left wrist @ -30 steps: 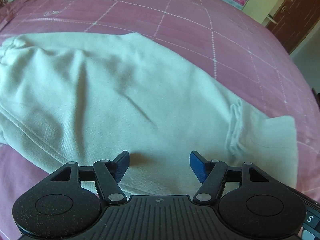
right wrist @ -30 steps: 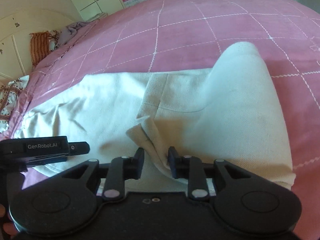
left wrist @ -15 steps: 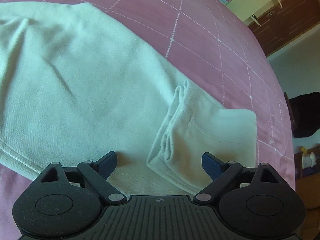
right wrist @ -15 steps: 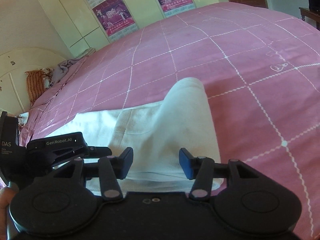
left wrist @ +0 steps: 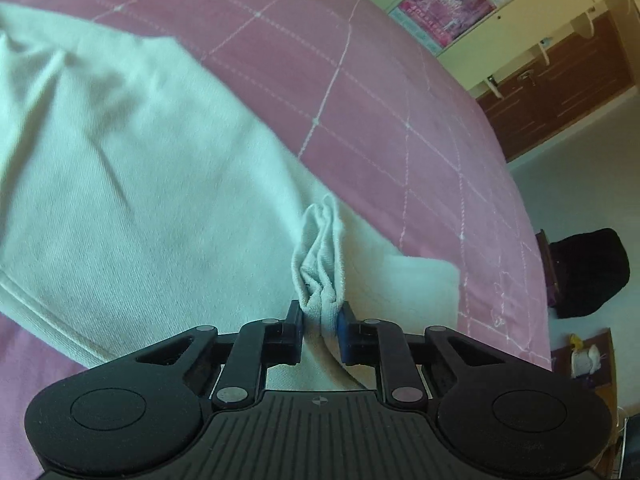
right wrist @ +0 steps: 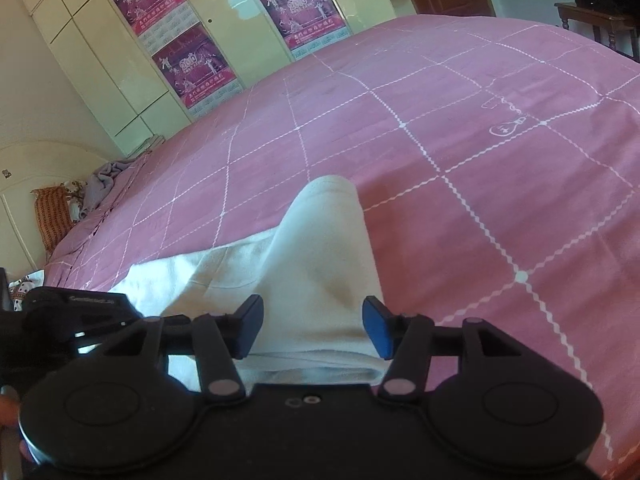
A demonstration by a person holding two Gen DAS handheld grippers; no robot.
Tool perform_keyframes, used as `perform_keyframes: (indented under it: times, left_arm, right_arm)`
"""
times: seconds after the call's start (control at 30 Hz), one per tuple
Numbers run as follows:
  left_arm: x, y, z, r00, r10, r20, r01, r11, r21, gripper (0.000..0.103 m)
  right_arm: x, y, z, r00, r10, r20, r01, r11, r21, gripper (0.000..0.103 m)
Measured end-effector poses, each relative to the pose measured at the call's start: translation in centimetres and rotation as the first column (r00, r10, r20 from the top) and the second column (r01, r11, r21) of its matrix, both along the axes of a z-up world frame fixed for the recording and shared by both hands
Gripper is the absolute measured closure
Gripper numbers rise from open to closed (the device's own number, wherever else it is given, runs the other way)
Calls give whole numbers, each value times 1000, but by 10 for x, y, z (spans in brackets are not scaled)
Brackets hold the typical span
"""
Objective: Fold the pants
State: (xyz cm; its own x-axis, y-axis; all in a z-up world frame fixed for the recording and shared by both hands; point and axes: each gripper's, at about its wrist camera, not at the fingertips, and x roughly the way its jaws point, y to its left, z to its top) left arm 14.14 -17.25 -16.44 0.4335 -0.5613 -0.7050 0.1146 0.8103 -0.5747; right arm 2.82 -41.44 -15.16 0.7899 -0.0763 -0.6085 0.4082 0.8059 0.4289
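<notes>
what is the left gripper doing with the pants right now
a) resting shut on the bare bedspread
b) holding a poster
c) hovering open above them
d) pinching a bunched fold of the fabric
d: in the left wrist view the left gripper has just closed, and a bunched ridge of the pale pants is squeezed between its pads.

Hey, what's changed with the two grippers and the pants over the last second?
The left gripper swung toward the pants' bunched cuff, opened wide around it, and has just closed, pinching that fabric. The right gripper let go of the fold it pinched, its jaws have just been opening, and it now straddles the folded leg without pressing it. The pants remain on the pink bedspread.
</notes>
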Motion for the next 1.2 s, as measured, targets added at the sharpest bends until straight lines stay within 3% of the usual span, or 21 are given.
perform_keyframes:
  times: [0.1,0.2,0.27,0.43,0.5,0.6,0.7,0.77,0.87,0.93,1.0,1.07,1.2]
  left_arm:
    - [-6,28,28,996,-2,93,3,1000,-6,86]
    - [-10,68,38,988,19,156,-29,998,59,86]
    - [-10,89,30,985,35,168,-57,990,127,86]
    - [1,103,-28,996,15,87,-39,960,277,85]
    - [0,104,-36,997,21,81,-43,959,279,84]
    - [-4,99,-22,994,-5,109,-28,952,305,84]
    - [-10,101,5,986,-11,164,-36,960,276,81]
    - [-11,104,17,983,12,182,-63,959,275,80]
    - [-11,106,26,976,37,216,-98,954,282,80]
    - [-9,107,23,979,39,198,-98,950,298,80]
    - [-7,100,17,984,5,176,-58,952,299,80]
    - [-6,84,10,985,-42,168,-14,947,320,80]
    - [-3,62,-25,993,-110,52,83,926,368,78]
  right_arm:
    - [5,-4,2,1000,-9,-5,9,1000,-4,49]
    - [15,4,6,1000,16,-20,-17,999,-43,50]
    - [23,15,6,998,51,-41,-54,996,-73,51]
    - [50,51,-5,979,125,-159,-146,980,-131,57]
    - [58,63,-14,963,147,-227,-184,971,-152,57]
    - [62,78,-23,937,173,-304,-246,945,-218,56]
    - [61,75,-6,954,166,-250,-218,955,-198,58]
    - [63,80,7,963,166,-211,-217,944,-247,57]
    - [74,91,-1,949,197,-246,-263,925,-274,55]
    - [81,96,-27,909,229,-348,-325,913,-246,53]
    - [72,105,-36,910,250,-330,-357,878,-319,53]
    - [70,107,-34,910,248,-334,-355,880,-314,53]
    - [67,104,-32,906,257,-335,-361,884,-298,53]
